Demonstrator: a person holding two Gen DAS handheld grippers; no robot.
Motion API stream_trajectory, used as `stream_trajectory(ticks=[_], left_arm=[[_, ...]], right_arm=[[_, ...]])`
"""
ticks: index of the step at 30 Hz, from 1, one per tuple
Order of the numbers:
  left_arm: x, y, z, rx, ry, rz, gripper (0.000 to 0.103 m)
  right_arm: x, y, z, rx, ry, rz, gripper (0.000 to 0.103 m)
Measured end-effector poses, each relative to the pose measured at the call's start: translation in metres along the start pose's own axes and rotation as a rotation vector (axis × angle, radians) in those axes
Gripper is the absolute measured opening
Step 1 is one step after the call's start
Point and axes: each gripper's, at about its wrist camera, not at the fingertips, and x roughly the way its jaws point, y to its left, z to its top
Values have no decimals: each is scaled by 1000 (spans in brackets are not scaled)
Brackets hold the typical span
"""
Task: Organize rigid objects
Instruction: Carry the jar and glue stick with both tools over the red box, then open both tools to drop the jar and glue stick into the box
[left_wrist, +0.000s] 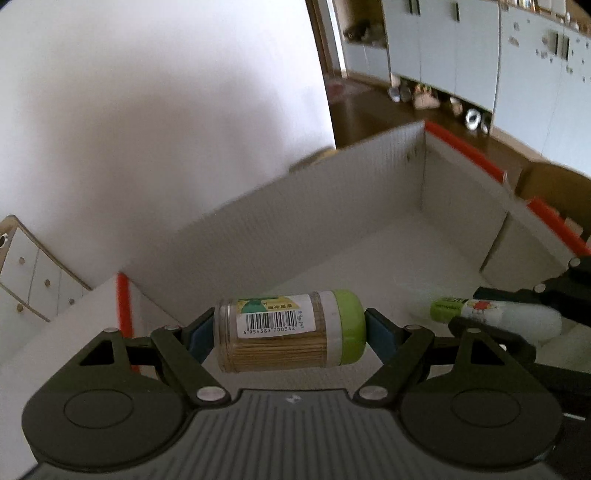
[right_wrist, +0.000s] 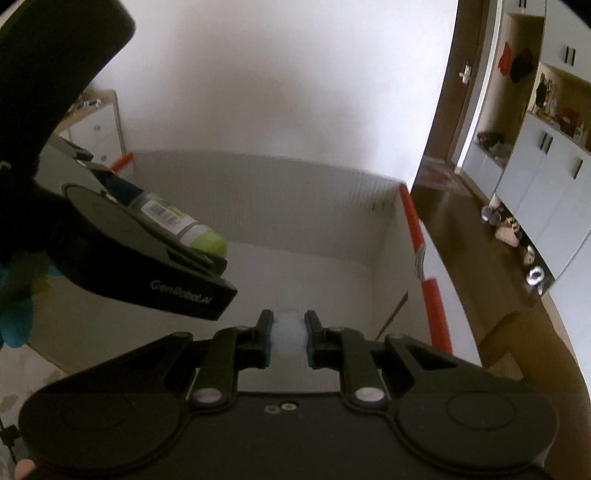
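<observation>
Here the step in hand looks like the carry-in: both grippers hang over a white cardboard box (left_wrist: 332, 206) with red-taped edges, each with something to put away. The left gripper (left_wrist: 290, 332) has its fingers closed on the two ends of a toothpick jar (left_wrist: 288, 330), which lies sideways between them, green cap to the right, above the box floor. The right gripper (right_wrist: 289, 338) has its fingers drawn narrow around a white tube (left_wrist: 498, 314) with a green end; in its own view only a pale sliver of it shows between the pads. The visible floor of the box appears bare. Next, I judge, each item needs lowering to the floor, fingers spread only once it rests, and the two kept apart.
</observation>
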Motion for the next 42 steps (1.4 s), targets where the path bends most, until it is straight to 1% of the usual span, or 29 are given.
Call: stream_trajectory(ticks=[5, 8, 9, 11, 13, 15, 16, 18, 23, 29, 33, 38, 42], left_arm=[[11, -4, 4, 16, 49, -19, 83], [20, -5, 8, 13, 104, -27, 83], [16, -3, 1, 2, 114, -16, 83], [17, -3, 2, -2, 129, -31, 84], [20, -4, 3, 6, 140, -30, 83], [18, -4, 4, 6, 128, -16, 83], [19, -5, 5, 4, 128, -15, 83], [20, -4, 6, -4, 132, -25, 83], [11, -2, 2, -13, 97, -13, 83], [-9, 0, -2, -22, 51, -1, 83], [-25, 1, -1, -32, 22, 4, 83], [-52, 6, -6, -45, -15, 11, 83], [-70, 4, -6, -46, -42, 14, 83]], right_arm=[[7, 3, -2, 6, 41, 18, 17], [7, 1, -1, 16, 57, 20, 17], [7, -1, 0, 21, 63, 27, 17], [8, -3, 0, 39, 82, 43, 20], [7, -5, 0, 46, 89, 46, 24], [8, -7, 0, 51, 95, 51, 26], [7, -8, 0, 53, 94, 46, 32], [5, -8, -1, 50, 93, 33, 39], [-3, -8, -1, 50, 84, 40, 42], [-18, -8, 0, 56, 55, 32, 49], [-22, -20, 2, 66, 32, 21, 53], [-45, -28, 1, 85, 1, 3, 54], [-64, -34, 1, 100, -27, -1, 58]])
